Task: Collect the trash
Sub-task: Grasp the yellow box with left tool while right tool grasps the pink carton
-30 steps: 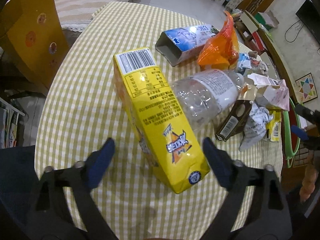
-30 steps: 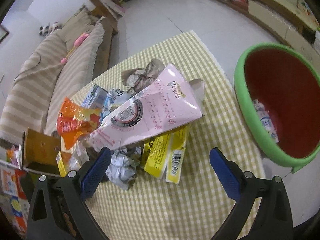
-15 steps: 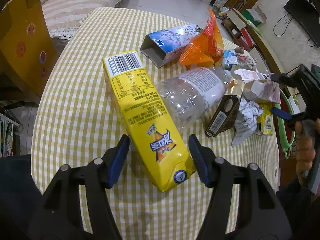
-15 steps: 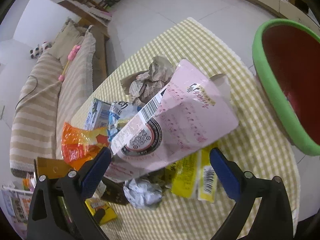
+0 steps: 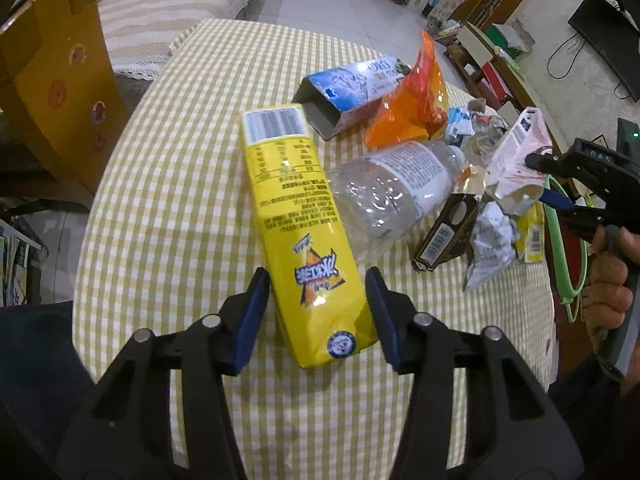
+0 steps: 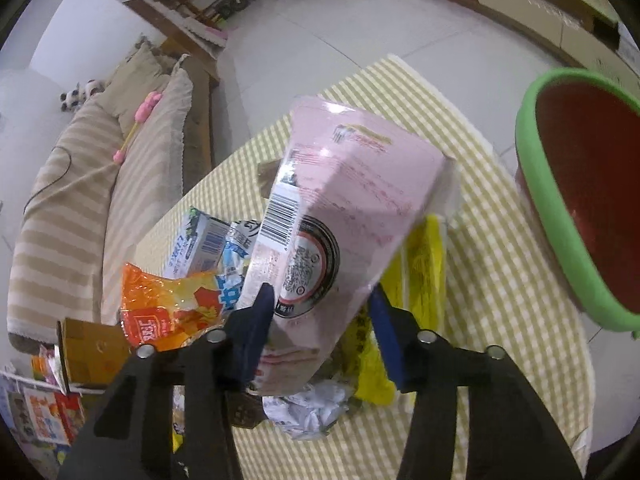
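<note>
Desk (image 5: 168, 184) under the checked cloth carries all the trash, and the green-rimmed bin (image 6: 560, 216) waits off its far edge, to the right of your right fingers, mouth tilted toward you so a throw can land.

Yellow carton (image 5: 298, 216) lies flat with its cap end toward you, so your left gripper (image 5: 316, 312) straddles that narrow end; the fingers are closing, both pads at the carton's sides and seemingly just touching, the grip not yet firm. Just beyond the right finger the clear bottle (image 5: 394, 184) leans against the carton and will likely roll once you lift. Farther ahead lie the blue box (image 5: 352, 84) and orange wrapper (image 5: 412, 104), well clear.

Pink pouch (image 6: 344, 208) stands up between your right fingers, which are closing on its lower end and pressing it in; it looks held, raised off the pile. It blocks most of your forward view. Under those fingers sit the yellow wrappers (image 6: 424, 264) and crumpled paper (image 6: 308, 408), and the small dark box (image 5: 444, 232) beside them. Nothing stands between pouch and bin.
</note>
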`<state>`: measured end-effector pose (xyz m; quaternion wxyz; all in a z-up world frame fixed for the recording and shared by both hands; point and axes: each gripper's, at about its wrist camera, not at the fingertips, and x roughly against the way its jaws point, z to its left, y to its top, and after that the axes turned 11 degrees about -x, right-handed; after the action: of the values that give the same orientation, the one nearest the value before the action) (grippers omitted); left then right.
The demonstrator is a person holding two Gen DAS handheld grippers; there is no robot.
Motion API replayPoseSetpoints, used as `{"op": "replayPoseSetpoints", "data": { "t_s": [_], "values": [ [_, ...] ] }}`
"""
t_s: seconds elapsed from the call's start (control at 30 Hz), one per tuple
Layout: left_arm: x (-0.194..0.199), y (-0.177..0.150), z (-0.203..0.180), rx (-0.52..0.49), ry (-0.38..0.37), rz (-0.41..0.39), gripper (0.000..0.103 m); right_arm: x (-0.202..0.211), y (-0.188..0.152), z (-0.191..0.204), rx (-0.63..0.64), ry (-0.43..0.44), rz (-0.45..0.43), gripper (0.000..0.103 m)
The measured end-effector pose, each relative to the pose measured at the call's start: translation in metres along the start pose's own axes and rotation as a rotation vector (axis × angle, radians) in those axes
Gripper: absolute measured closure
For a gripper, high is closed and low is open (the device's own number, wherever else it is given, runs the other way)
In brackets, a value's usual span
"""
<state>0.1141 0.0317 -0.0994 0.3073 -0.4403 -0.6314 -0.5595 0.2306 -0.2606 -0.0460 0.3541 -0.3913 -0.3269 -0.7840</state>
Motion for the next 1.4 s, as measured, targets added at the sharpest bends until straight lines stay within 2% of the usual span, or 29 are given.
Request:
{"op": "replayPoseSetpoints", "data": {
  "t_s": [0.4,0.83,1.1,1.4],
  "values": [
    [0.032,-0.008,-0.001,-0.028,0.062,-0.045,0.062,0.049,-0.022,0.013,0.191,-0.012,-0.097,0.057],
    [0.071,-0.005,-0.012,-0.045,0.086,-0.117,0.063,0.089,-0.035,0.006,0.265,0.035,-0.109,0.057],
    [0.090,0.009,-0.032,-0.085,0.074,-0.156,0.063,0.110,-0.035,-0.004,0.321,0.034,-0.126,0.057],
    [0.088,0.042,-0.077,-0.171,0.019,-0.177,0.063,0.129,-0.019,-0.037,0.282,0.012,-0.166,0.057]
  ]
}}
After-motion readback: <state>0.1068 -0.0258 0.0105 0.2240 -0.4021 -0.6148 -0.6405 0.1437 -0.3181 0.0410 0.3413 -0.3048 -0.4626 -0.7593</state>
